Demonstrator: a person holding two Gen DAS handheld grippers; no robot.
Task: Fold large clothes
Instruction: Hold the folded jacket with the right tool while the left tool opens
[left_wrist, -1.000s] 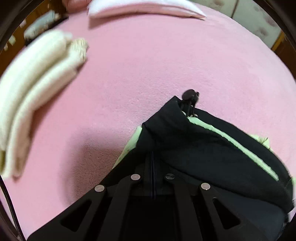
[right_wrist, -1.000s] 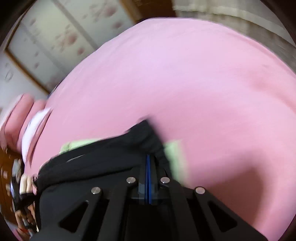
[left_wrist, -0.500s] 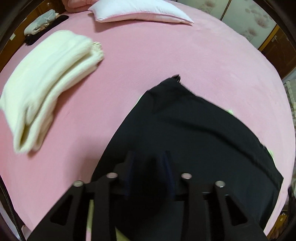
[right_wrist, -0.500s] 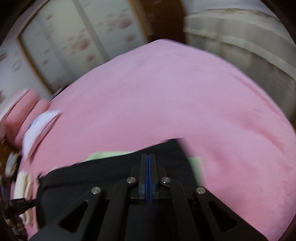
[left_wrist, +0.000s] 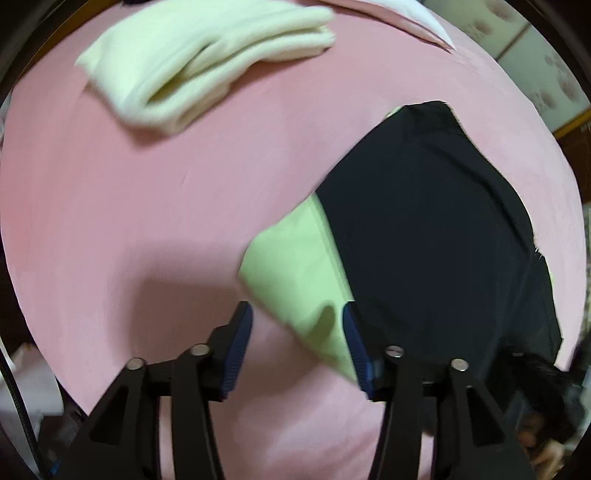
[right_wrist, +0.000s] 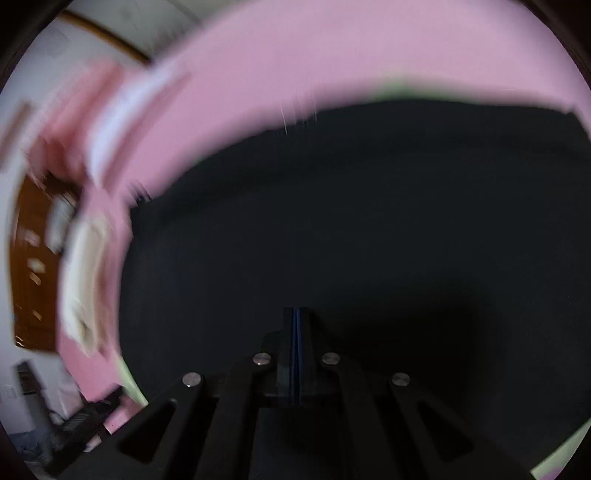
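Note:
A black garment with light green lining (left_wrist: 436, 236) lies folded on the pink bed (left_wrist: 155, 192), its green underlayer (left_wrist: 295, 266) showing at the near left edge. My left gripper (left_wrist: 297, 319) is open and empty, with its fingers on either side of the green edge. In the blurred right wrist view, the black garment (right_wrist: 332, 221) fills most of the frame. My right gripper (right_wrist: 295, 321) is shut, its blue pads pressed together over the black cloth. Whether cloth is pinched between them is hidden.
A folded cream garment (left_wrist: 207, 62) lies at the far left of the bed, and it also shows in the right wrist view (right_wrist: 85, 280). A white and pink pillow (left_wrist: 417, 22) is at the far edge. Wardrobe doors (left_wrist: 543, 70) stand beyond the bed.
My left gripper has opened and let go of the black garment, which now lies flat. The right gripper has swung down over the garment and stays shut.

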